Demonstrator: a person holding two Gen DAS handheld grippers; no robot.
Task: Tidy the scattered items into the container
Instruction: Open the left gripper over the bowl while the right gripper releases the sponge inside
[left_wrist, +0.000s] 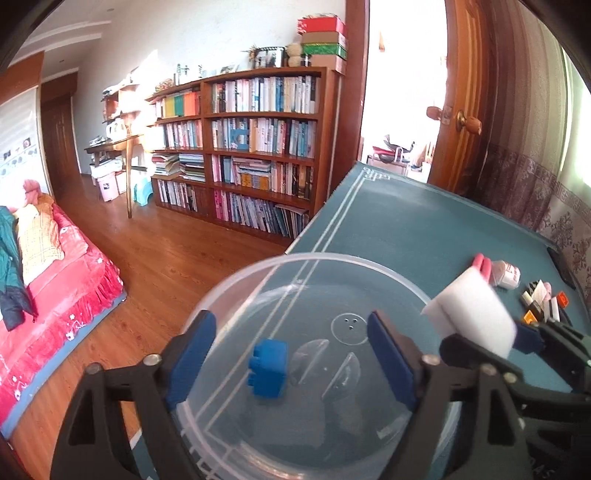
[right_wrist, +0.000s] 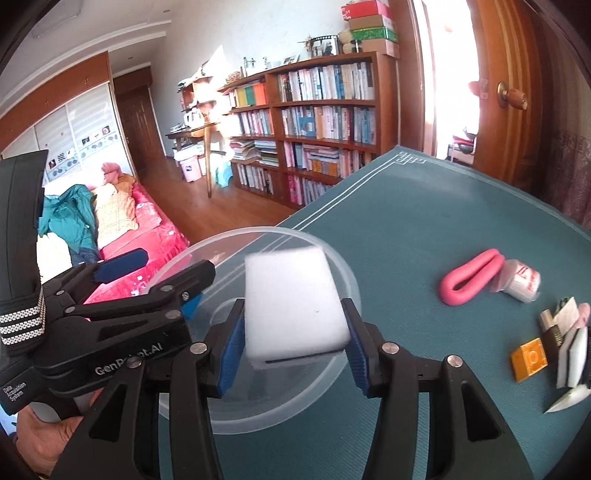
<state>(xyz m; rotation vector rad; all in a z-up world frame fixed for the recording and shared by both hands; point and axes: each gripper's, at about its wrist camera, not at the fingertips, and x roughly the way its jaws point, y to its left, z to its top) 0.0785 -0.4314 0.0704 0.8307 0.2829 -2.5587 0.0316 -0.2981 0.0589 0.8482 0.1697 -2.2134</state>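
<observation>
Right wrist view: the right gripper pinches the white sponge across its short sides, long axis running forward; the clear container lies directly beneath and ahead; the left gripper, spread, hovers over its blue block.

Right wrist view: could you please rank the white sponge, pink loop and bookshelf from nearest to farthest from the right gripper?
1. White sponge, clamped in the right gripper.
2. Pink loop, on the table, to the right.
3. Bookshelf, across the room.

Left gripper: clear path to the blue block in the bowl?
Probably yes. The left gripper is open over the clear bowl, the blue block between its fingers, nothing covering it.
</observation>
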